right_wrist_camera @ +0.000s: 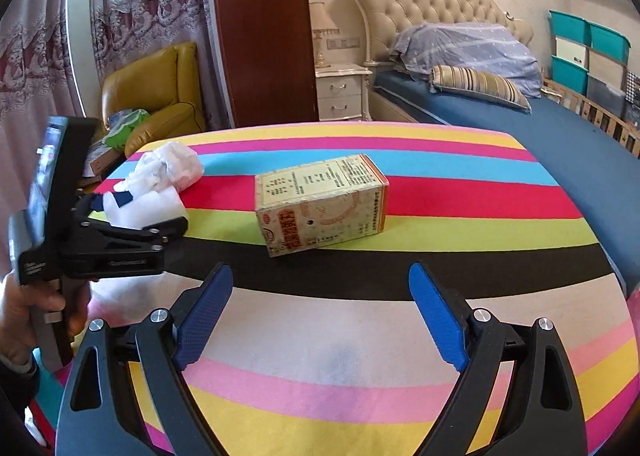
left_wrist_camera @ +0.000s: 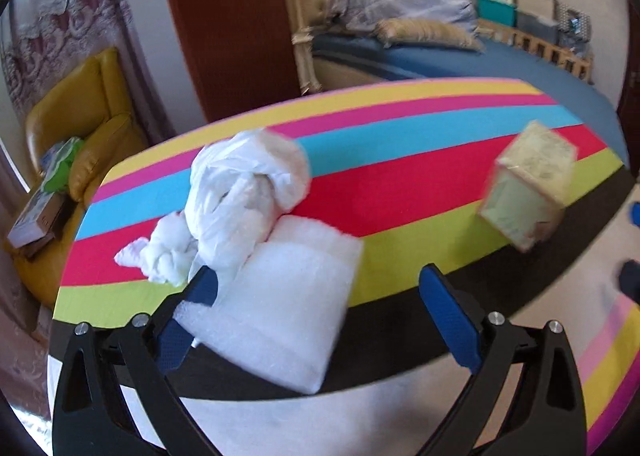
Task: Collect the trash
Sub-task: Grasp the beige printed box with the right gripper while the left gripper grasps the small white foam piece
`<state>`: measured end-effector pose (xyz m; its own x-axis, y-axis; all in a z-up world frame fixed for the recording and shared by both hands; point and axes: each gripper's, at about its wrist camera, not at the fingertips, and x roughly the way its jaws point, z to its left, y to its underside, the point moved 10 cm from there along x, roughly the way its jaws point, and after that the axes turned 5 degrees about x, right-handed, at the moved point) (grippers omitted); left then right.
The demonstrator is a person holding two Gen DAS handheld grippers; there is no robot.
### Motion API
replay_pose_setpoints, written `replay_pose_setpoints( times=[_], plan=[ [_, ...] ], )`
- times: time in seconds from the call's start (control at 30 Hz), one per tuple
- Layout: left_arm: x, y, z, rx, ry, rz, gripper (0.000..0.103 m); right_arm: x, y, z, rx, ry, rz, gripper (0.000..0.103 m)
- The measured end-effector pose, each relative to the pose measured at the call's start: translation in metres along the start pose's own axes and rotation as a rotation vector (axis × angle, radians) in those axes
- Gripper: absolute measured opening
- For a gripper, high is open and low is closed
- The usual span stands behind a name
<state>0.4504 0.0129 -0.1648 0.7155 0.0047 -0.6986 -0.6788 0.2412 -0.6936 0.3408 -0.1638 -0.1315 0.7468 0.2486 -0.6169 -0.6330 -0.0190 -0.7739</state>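
On the striped table (right_wrist_camera: 440, 200) lie a white foam sheet (left_wrist_camera: 288, 296), a knotted white plastic bag (left_wrist_camera: 244, 192), a crumpled tissue (left_wrist_camera: 160, 256) and a yellowish cardboard box (right_wrist_camera: 320, 200). My left gripper (left_wrist_camera: 320, 288) is open, its jaws on either side of the foam sheet, which lies against the left finger. In the right wrist view it (right_wrist_camera: 132, 212) is at the left by the foam (right_wrist_camera: 148, 208) and bag (right_wrist_camera: 168, 170). My right gripper (right_wrist_camera: 320, 296) is open and empty, just short of the box. The box also shows in the left wrist view (left_wrist_camera: 528, 184).
A yellow armchair (right_wrist_camera: 156, 92) with clutter stands beyond the table's left end. A bed (right_wrist_camera: 520, 120) with pillows lies behind on the right, a nightstand (right_wrist_camera: 342, 92) beside it. Teal storage boxes (right_wrist_camera: 588, 52) stand at the far right.
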Motion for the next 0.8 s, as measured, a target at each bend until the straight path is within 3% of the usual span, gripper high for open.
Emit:
replay_pose_setpoints(
  times=[0.1,0.17,0.23,0.27,0.33,0.4,0.57,0.7,0.8],
  plan=[
    [-0.019,0.006,-0.007,-0.002,0.047,-0.037,0.061,0.006,-0.001,-0.002,0.006,0.007,0.016,0.084],
    [-0.031,0.016,-0.009,-0.033,0.114,-0.042,0.057,0.011,-0.003,0.001,0.013,0.001,0.026,0.084],
    [-0.042,0.027,-0.005,-0.066,0.13,-0.051,0.058,0.017,-0.008,0.006,0.012,-0.007,0.029,0.084],
    [-0.046,0.034,-0.002,-0.076,0.131,-0.049,0.058,0.02,-0.009,0.008,0.014,-0.01,0.032,0.084],
    [-0.052,0.042,0.002,-0.101,0.144,-0.052,0.078,0.028,-0.013,0.013,0.024,-0.016,0.043,0.084],
    [-0.061,0.048,0.008,-0.123,0.132,-0.075,0.089,0.038,-0.016,0.018,0.039,-0.02,0.062,0.084],
    [-0.073,0.06,0.015,-0.131,0.099,-0.098,0.089,0.064,-0.018,0.028,0.096,-0.014,0.116,0.084],
    [-0.079,0.069,0.017,-0.123,0.081,-0.103,0.089,0.085,-0.028,0.035,0.12,0.049,0.13,0.084],
    [-0.086,0.076,0.024,-0.124,0.067,-0.109,0.095,0.096,-0.041,0.031,0.154,0.111,0.116,0.084]
  ],
)
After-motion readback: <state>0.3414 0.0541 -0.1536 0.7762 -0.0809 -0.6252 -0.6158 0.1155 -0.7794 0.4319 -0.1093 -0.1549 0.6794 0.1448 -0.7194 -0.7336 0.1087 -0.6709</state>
